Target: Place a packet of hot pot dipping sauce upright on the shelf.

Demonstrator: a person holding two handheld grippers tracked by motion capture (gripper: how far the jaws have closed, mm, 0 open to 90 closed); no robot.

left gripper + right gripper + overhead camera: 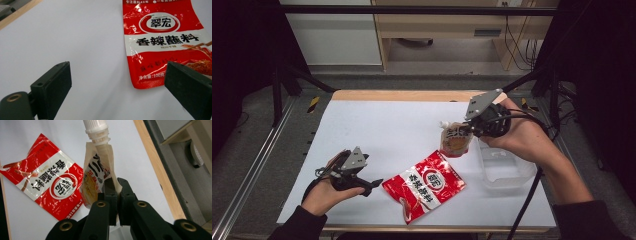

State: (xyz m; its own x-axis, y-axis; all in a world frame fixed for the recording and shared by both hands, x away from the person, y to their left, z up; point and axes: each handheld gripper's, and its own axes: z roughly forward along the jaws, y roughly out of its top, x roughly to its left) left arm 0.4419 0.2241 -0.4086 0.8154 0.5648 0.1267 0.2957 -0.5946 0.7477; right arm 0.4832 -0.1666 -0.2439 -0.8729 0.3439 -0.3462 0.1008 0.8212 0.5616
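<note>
Right tongs [473,129] clamped on spout pouch [455,140], lifted; left tongs [367,186] apart, idle.
I'd lower it slowly into the clear tub [507,167], spout upright.

Landmark: sachet [424,185], flat on table [377,130], near front edge. Left gripper [373,186] just left of it, low over the table. Spouted pouch [455,139] behind it, slightly right, held aloft by right gripper [470,131]. Tub [504,167] on the table, right of sachet.
</note>
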